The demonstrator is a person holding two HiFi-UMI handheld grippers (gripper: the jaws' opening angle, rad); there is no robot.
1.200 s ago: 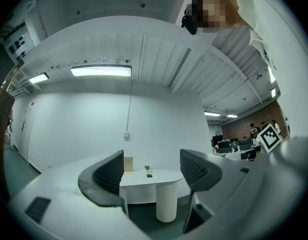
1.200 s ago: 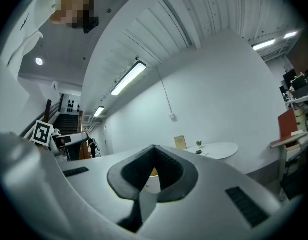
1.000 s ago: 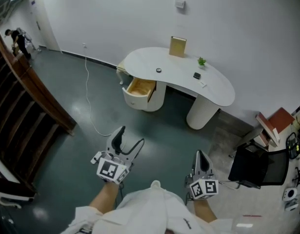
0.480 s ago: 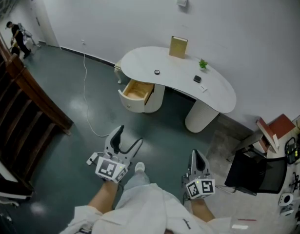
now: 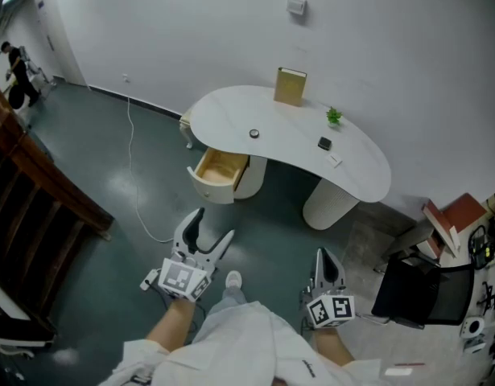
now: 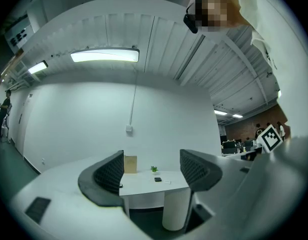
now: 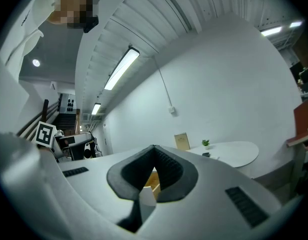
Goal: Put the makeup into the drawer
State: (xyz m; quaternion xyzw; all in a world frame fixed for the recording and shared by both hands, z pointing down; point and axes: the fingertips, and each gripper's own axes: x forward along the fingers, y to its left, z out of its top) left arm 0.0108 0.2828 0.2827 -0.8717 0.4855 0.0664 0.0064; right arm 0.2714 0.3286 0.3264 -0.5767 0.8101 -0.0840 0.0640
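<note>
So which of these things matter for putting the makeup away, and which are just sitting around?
Part of the job: open drawer; small round item, dark square item and thin white stick on the desk (likely the makeup); left claw, open; right claw, shut and empty.

Just lying about: tan book, small plant, floor cable.

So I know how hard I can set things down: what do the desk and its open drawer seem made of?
Desk: uniform matt white with no grain, probably painted or laminated board. Drawer: pale tan inside, likely bare wood or plywood; its white rounded front matches the desk.
</note>
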